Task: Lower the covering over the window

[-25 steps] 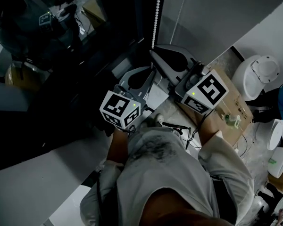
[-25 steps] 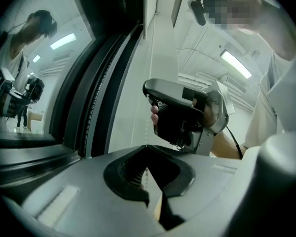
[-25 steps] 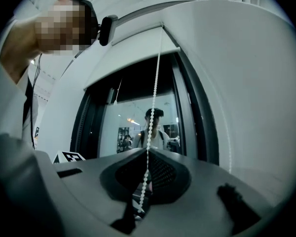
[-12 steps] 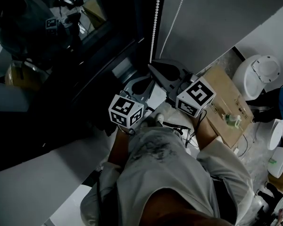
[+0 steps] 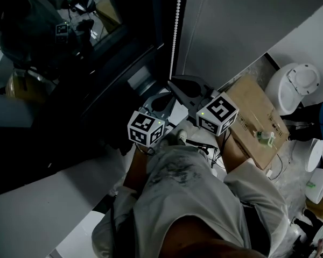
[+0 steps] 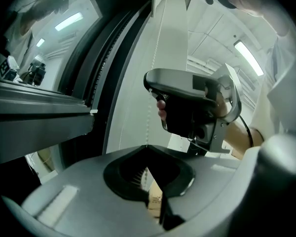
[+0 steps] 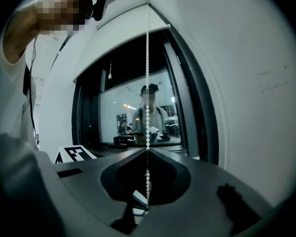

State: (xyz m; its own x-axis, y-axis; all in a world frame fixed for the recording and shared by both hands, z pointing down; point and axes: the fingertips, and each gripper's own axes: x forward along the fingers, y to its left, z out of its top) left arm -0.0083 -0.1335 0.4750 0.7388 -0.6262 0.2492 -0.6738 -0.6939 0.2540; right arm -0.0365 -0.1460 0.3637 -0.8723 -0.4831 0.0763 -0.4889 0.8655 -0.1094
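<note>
Bead chain (image 7: 147,83) hangs straight down along the right edge of the window (image 7: 133,112), beside the dark frame (image 7: 187,107).

Right tool (image 7: 148,149): jaws brought together, tips pinched on the bead chain. The beads run on down through the oval gap behind the tips.

Left tool (image 6: 147,146): jaws also together, tips meeting at the chain, which rises from that point. Grip sits lower on the chain than the right one; in the left gripper view the right tool appears above and beyond, a hand (image 6: 162,108) wrapped round its body.

Head view: both marker cubes sit close together in front of the person's chest, right one (image 5: 217,113) nearer the chain than left one (image 5: 146,128).

Covering: glass shows bare across the whole visible opening in the right gripper view, with a figure reflected in it. A pale band (image 7: 118,51) crosses above the opening; cannot tell whether it is the covering's edge or the wall.

Floor at right: cardboard box (image 5: 258,117) with a small bottle (image 5: 266,137) on top, and a white round appliance (image 5: 296,87) just beyond it.
</note>
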